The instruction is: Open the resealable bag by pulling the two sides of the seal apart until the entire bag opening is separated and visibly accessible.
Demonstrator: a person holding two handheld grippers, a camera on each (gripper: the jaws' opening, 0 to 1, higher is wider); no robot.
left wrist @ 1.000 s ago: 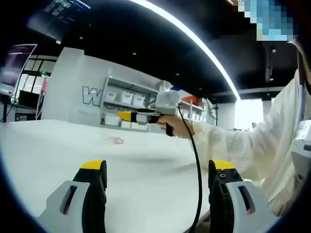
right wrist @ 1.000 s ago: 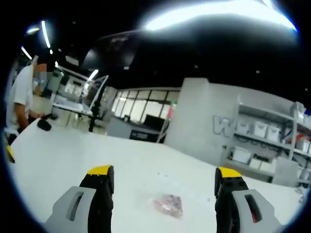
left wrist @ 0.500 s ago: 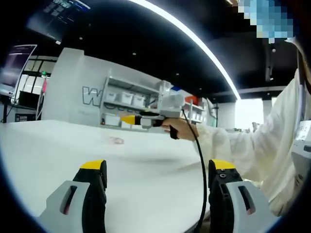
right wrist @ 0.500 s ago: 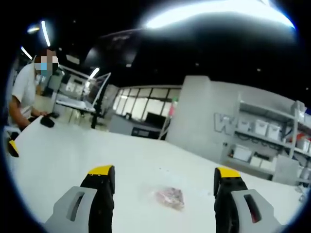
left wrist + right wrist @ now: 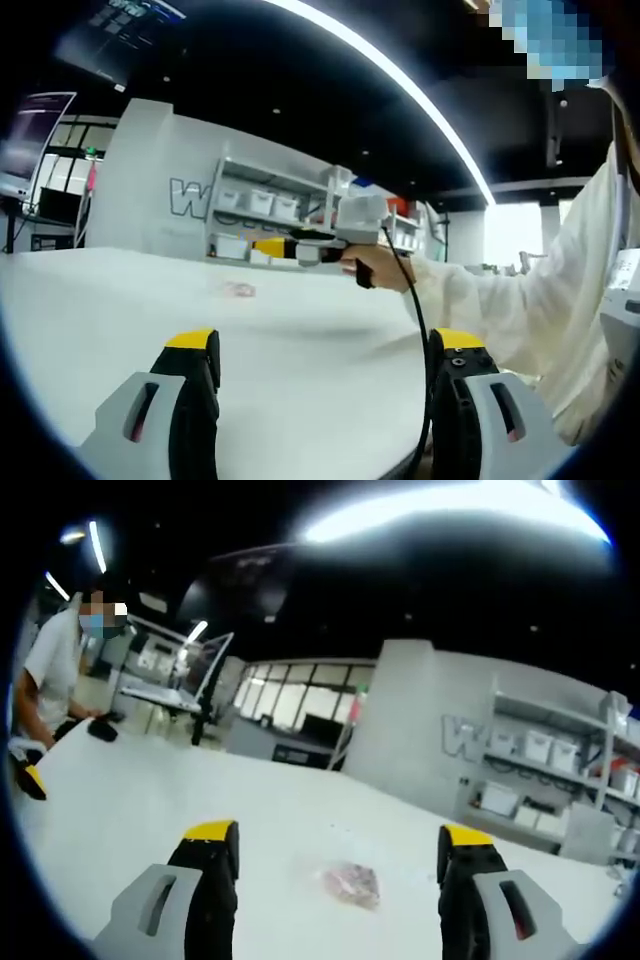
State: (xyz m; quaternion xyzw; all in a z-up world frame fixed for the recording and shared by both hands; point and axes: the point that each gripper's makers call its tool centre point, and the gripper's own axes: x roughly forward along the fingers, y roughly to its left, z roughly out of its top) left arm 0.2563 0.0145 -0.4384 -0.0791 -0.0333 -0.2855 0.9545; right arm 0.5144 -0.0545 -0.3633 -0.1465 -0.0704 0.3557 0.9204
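In the left gripper view, the left gripper [image 5: 318, 375] hangs low over the white table [image 5: 120, 300], jaws spread wide and holding nothing. The bag [image 5: 238, 289] lies flat far across the table, small and well apart from it. The right gripper [image 5: 270, 244] comes in from the right in a hand [image 5: 375, 268], above the table; its jaw gap cannot be told here.

In the right gripper view, the right gripper [image 5: 337, 865] has its jaws spread wide, with the bag [image 5: 350, 883] between them, further ahead on the table and untouched. A good opening likely needs each gripper to pinch one lip just beside the seal, then pull evenly outward.
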